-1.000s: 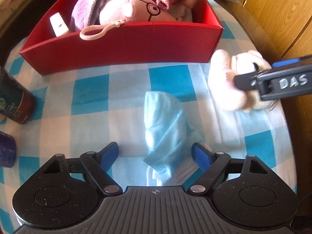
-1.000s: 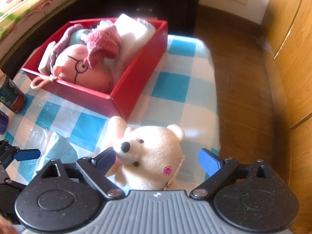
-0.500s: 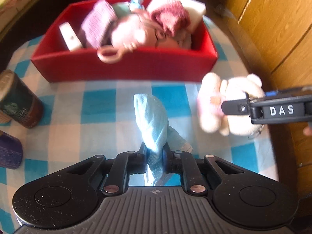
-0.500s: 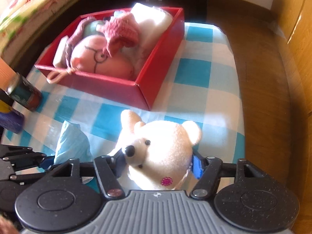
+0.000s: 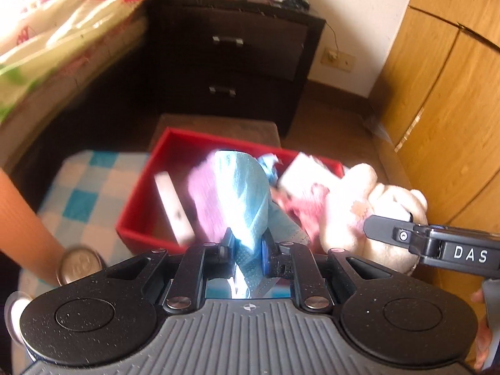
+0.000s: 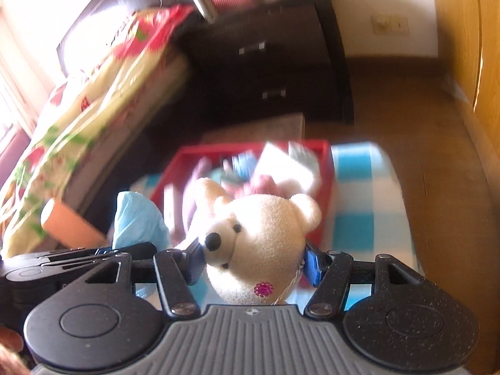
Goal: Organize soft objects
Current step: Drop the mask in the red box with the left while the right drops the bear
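Observation:
My left gripper [image 5: 247, 248] is shut on a light blue face mask [image 5: 247, 193], which stands up between the pads, lifted off the table. My right gripper [image 6: 253, 257] is shut on a cream teddy bear [image 6: 259, 234], its pads pressing both sides of the body; the bear also shows in the left wrist view as the teddy bear [image 5: 368, 212] at right. Beyond both lies the red box [image 5: 137, 215] holding a purple cloth [image 5: 203, 200], a pink item and white pieces. The mask [image 6: 137, 218] appears left of the bear in the right wrist view.
A blue-and-white checked cloth [image 6: 365, 193] covers the table. A can [image 5: 79, 264] and an orange cylinder [image 5: 22, 218] stand at the left. A dark drawer chest [image 5: 237, 59], a bed [image 5: 56, 31] and wooden wardrobe doors [image 5: 450, 100] surround the table.
Both grippers closed, the left on the mask, the right on the bear, then rose and tilted up; mask and bear are lifted off the cloth, toward the red box.

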`<state>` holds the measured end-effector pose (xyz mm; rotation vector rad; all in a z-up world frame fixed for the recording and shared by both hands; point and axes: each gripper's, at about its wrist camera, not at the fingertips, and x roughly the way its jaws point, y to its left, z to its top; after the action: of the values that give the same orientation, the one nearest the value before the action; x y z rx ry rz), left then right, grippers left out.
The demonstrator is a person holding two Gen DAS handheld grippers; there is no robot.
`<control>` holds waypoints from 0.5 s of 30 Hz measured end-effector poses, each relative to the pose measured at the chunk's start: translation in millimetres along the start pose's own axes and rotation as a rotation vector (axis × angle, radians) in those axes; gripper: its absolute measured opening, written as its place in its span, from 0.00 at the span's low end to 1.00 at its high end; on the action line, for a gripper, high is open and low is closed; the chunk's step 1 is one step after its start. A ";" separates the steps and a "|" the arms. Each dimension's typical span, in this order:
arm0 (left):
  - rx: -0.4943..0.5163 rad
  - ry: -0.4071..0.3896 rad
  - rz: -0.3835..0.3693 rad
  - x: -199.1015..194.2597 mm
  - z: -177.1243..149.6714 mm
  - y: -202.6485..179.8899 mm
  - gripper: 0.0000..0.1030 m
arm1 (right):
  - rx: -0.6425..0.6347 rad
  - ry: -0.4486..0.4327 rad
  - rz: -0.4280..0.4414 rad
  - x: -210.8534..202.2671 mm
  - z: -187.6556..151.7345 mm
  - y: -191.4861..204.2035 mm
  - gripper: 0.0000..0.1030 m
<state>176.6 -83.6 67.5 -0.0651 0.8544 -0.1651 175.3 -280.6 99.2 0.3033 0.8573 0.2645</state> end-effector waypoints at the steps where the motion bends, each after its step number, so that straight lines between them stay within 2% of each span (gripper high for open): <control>1: 0.000 -0.014 0.013 2.6 7.0 0.9 0.13 | -0.005 -0.012 -0.010 4.1 6.5 2.8 0.37; 5: -0.029 -0.025 0.024 19.8 27.6 10.6 0.14 | -0.014 -0.042 -0.018 25.0 28.1 11.6 0.37; 8: -0.058 -0.024 0.038 40.6 37.2 19.0 0.18 | -0.026 -0.053 -0.031 45.3 37.7 17.6 0.37; 11: -0.100 -0.034 0.061 56.0 41.0 30.3 0.37 | -0.023 -0.059 -0.042 66.8 41.6 21.9 0.42; 12: -0.104 -0.031 0.061 60.4 41.3 33.2 0.49 | -0.013 -0.062 -0.048 72.4 41.2 22.4 0.46; 13: -0.103 -0.031 0.069 62.1 39.8 35.6 0.56 | -0.008 -0.060 -0.051 77.4 40.8 23.0 0.49; 15: -0.100 -0.026 0.096 67.4 38.5 41.1 0.59 | 0.000 -0.065 -0.053 84.8 40.4 22.6 0.53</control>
<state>254.0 -55.0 37.5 -0.1188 0.8377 -0.0313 257.3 -236.5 73.2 0.2870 0.7996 0.2047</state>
